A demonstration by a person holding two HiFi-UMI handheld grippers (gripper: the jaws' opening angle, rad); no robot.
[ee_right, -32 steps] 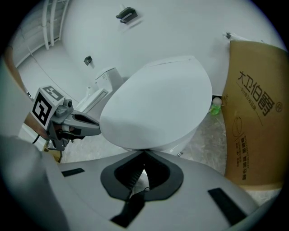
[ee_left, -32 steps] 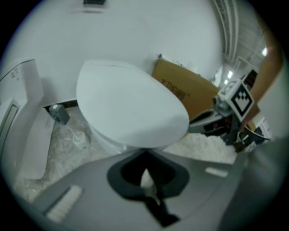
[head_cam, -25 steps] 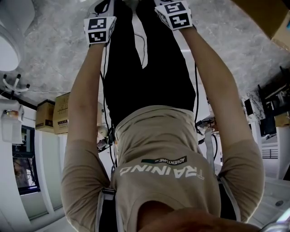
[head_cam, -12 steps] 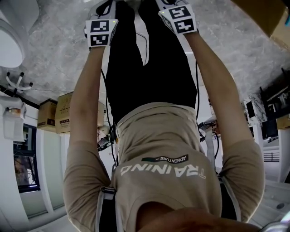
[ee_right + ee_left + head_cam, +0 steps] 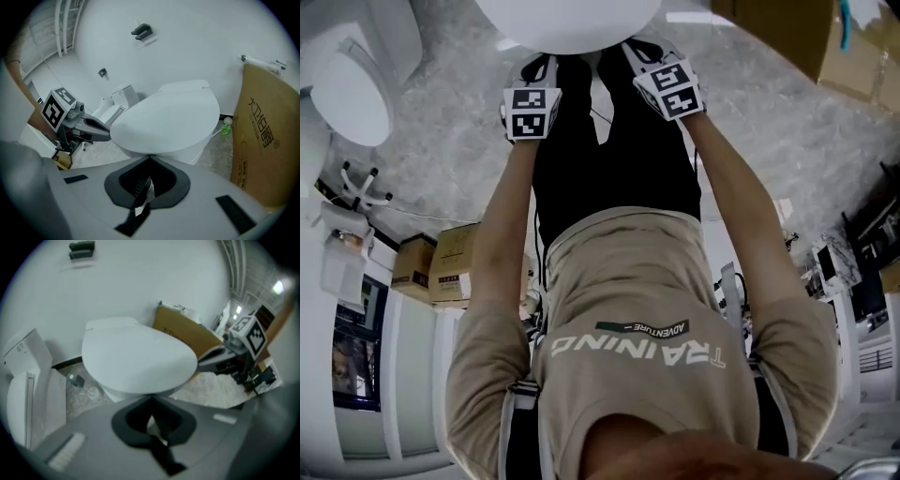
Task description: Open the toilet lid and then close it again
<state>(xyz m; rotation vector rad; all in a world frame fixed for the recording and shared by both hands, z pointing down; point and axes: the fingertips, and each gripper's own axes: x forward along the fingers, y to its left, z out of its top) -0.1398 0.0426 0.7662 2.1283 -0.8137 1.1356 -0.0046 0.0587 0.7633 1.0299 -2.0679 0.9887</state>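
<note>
Toilet lid (image 5: 138,355): lying shut, just ahead of both grippers.
Left gripper (image 5: 151,401): fingers resting together, gripping nothing.
Right gripper (image 5: 150,161): fingers resting together, gripping nothing.
Risk: fingers probably sliding off the smooth edge, the lid slamming down.

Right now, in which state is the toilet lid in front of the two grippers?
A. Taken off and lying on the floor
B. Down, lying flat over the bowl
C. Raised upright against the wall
B: in both gripper views the toilet lid lies flat on top of the bowl, not raised and not on the floor.
</note>
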